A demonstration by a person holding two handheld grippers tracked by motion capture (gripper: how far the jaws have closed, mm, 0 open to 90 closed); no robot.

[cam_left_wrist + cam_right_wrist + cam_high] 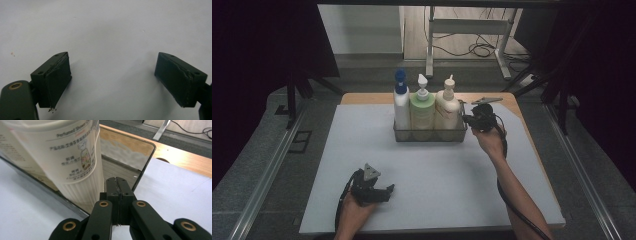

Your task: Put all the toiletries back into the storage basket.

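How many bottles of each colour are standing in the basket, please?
White bottle with blue cap: 1
Green pump bottle: 1
Cream pump bottle: 1
Total: 3 bottles, in the basket

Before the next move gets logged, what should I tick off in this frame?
1. Right gripper shut: ok.
2. Basket wall pinched between its jaws: cannot tell; the jaws meet at the basket's right end, beside the cream bottle.
3. All three bottles upright in the basket: ok.
4. Left gripper open, nothing between its jaws: ok.
5. Left gripper apart from the basket, low over the mat: ok.
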